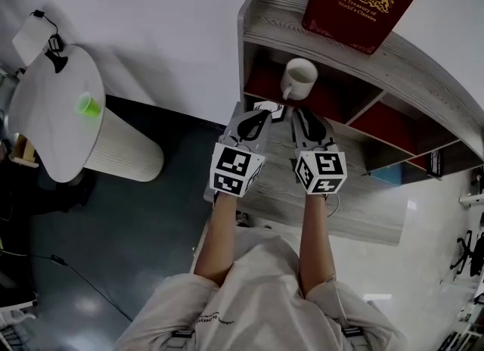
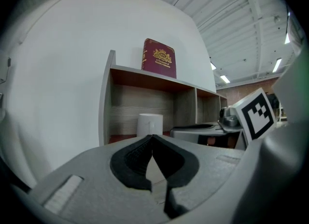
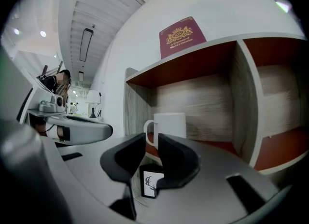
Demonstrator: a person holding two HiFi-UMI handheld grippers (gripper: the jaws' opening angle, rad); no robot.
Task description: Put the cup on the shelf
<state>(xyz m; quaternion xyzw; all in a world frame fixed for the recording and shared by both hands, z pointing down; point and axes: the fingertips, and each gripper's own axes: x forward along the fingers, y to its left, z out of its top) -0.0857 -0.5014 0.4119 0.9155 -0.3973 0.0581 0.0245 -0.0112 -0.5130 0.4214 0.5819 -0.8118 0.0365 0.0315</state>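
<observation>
While the cup [image 3: 169, 124] is sitting shelved ahead of your released right gripper [image 3: 151, 143] and clenched, empty left gripper [image 2: 152, 138], be backing both straight away.

Grey left gripper [image 2: 152, 136], grey right gripper [image 3: 152, 140]

White handled cup [image 1: 298, 79], upright, in leftmost red-floored compartment of grey wooden shelf [image 1: 265, 24]

Smooth white cup [image 1: 299, 79], grey woodgrain shelf [image 1: 423, 71]
</observation>
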